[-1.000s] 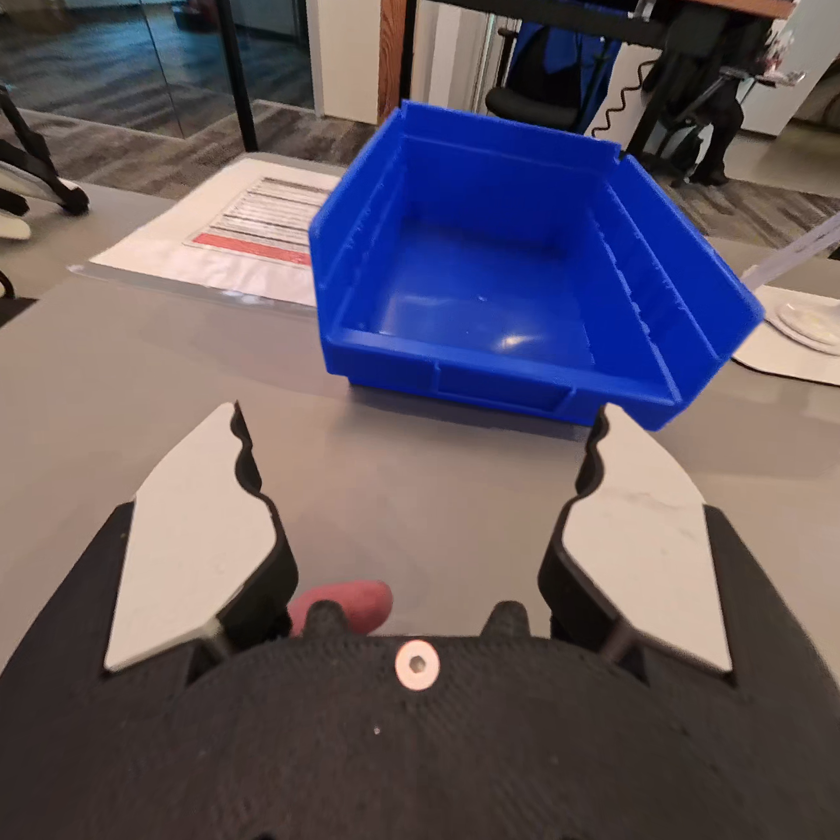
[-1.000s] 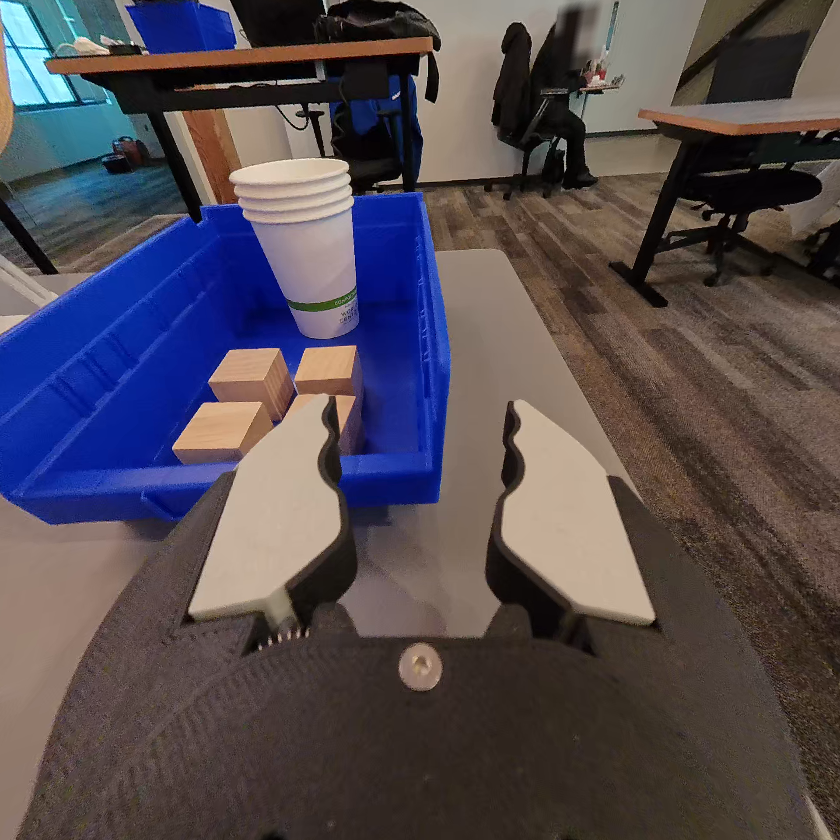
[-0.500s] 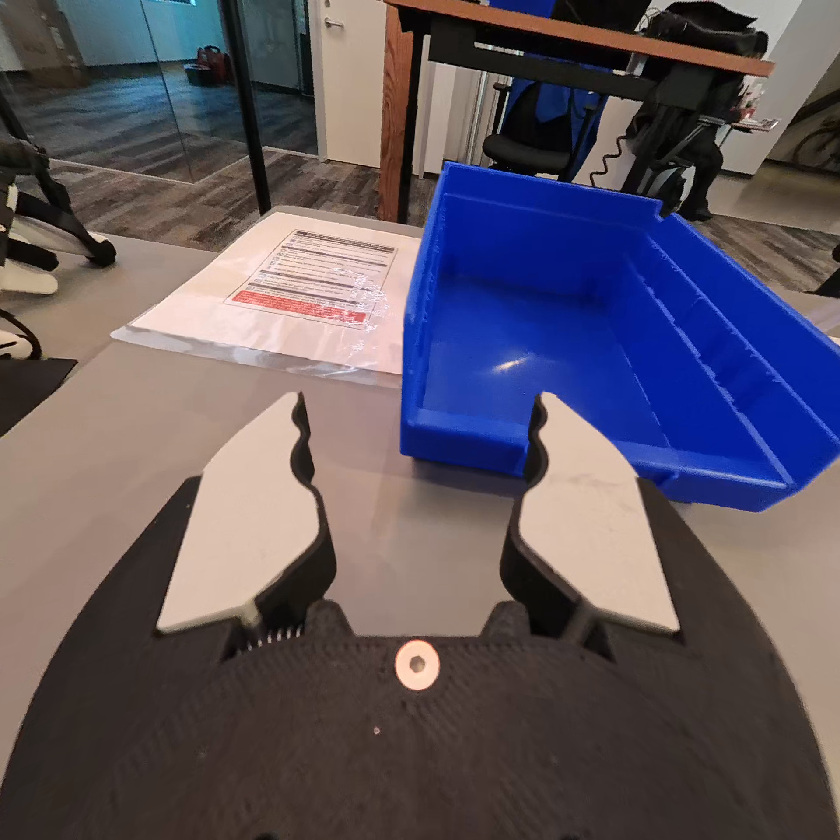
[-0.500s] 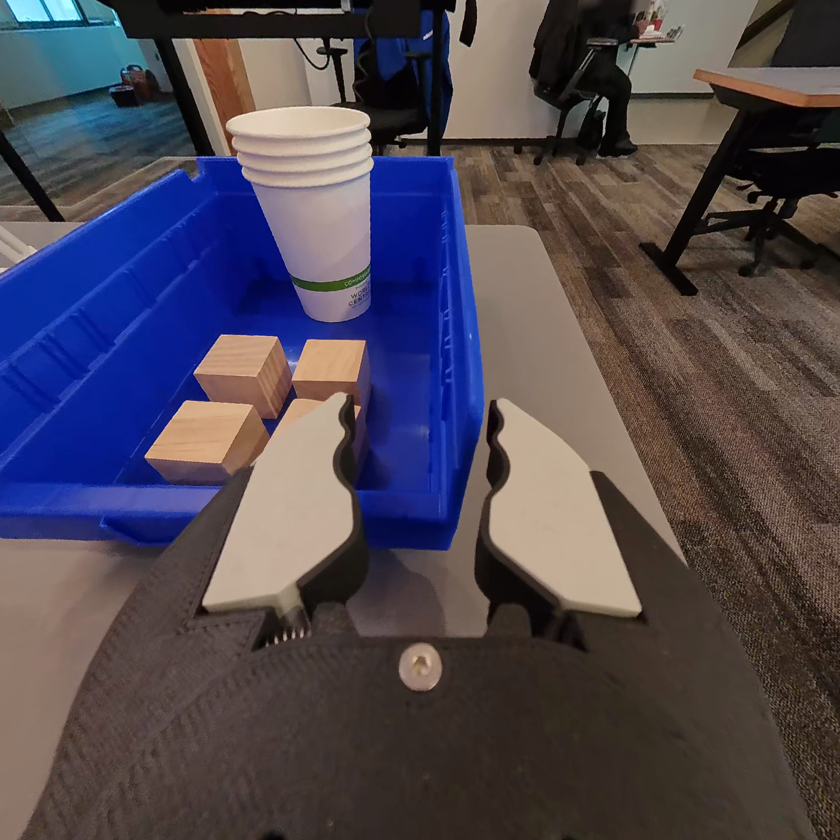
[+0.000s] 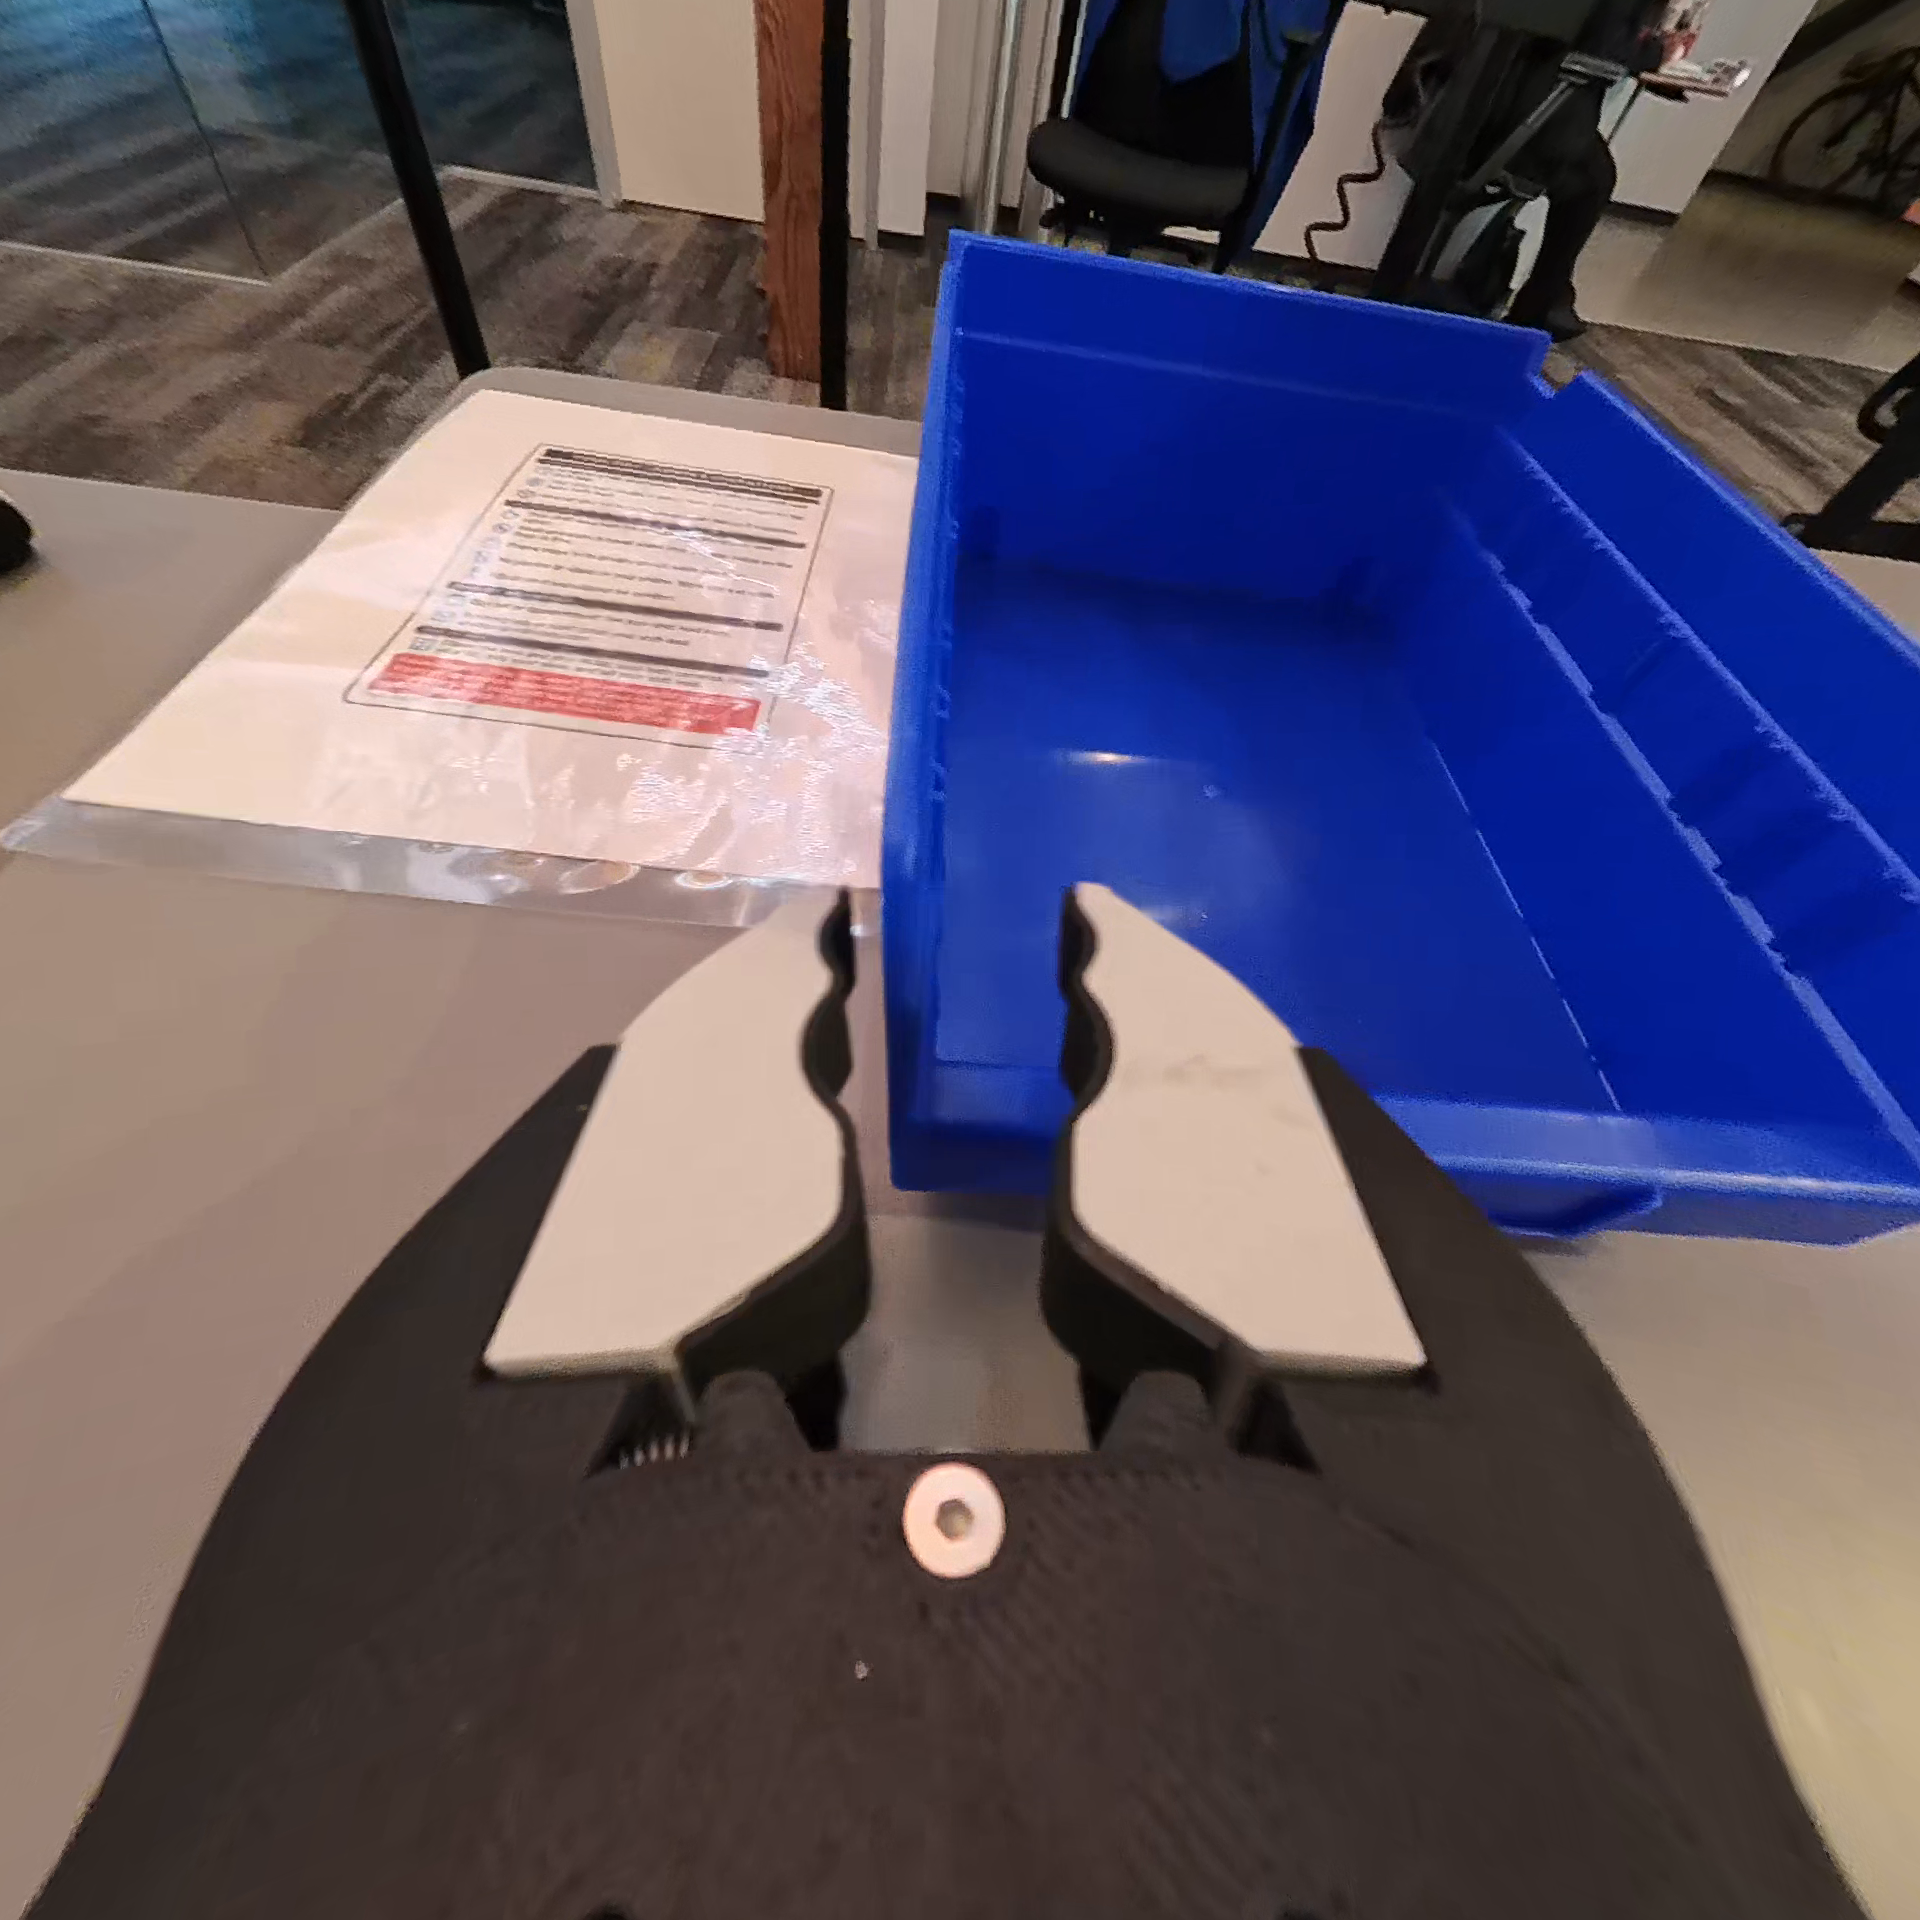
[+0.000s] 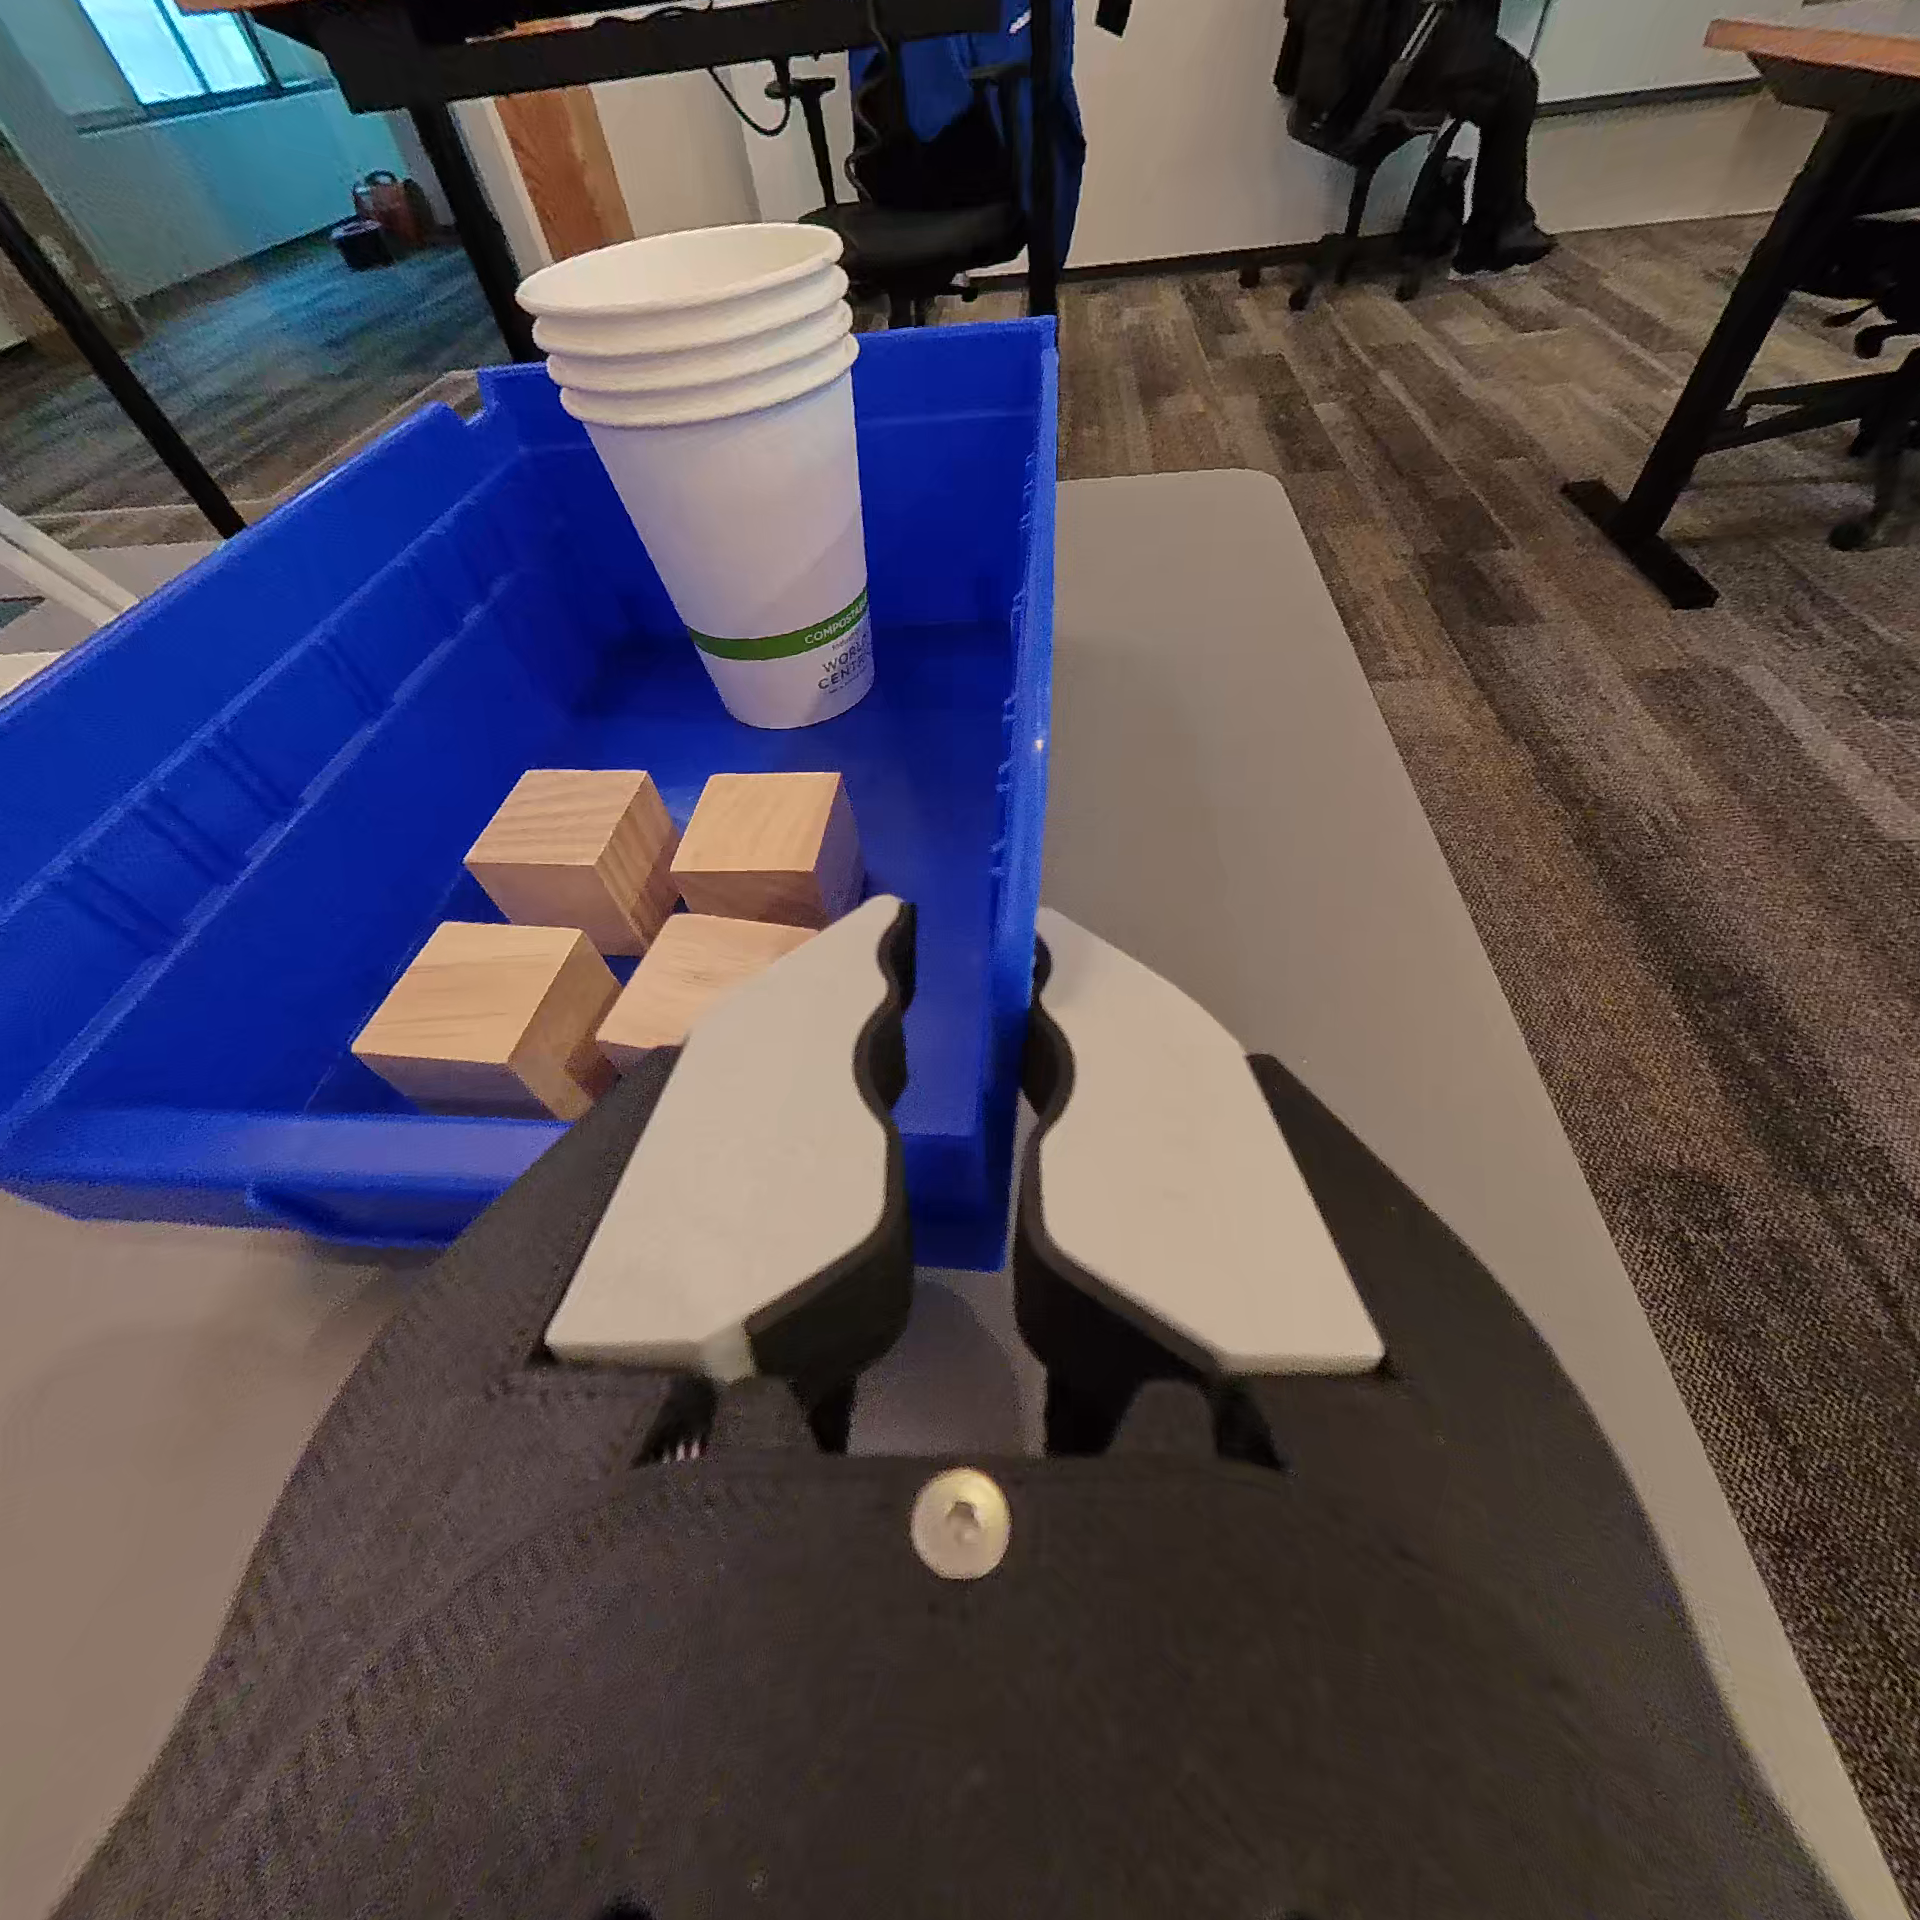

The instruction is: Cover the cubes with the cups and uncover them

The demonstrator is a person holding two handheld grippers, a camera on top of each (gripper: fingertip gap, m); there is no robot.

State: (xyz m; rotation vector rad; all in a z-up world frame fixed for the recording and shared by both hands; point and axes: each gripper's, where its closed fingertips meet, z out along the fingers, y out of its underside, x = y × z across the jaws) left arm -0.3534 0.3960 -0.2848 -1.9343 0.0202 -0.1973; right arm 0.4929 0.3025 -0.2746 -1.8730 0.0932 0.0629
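Right gripper sits at the near right corner of the blue bin, jaws narrowed to a slim gap astride its right wall, holding nothing I can confirm. Inside: four wooden cubes clustered near, stacked cups upright at the far end (nothing covered yet). Left gripper hovers at an empty bin, jaws part open, empty, probably waiting beside the sheet on the tabletop.
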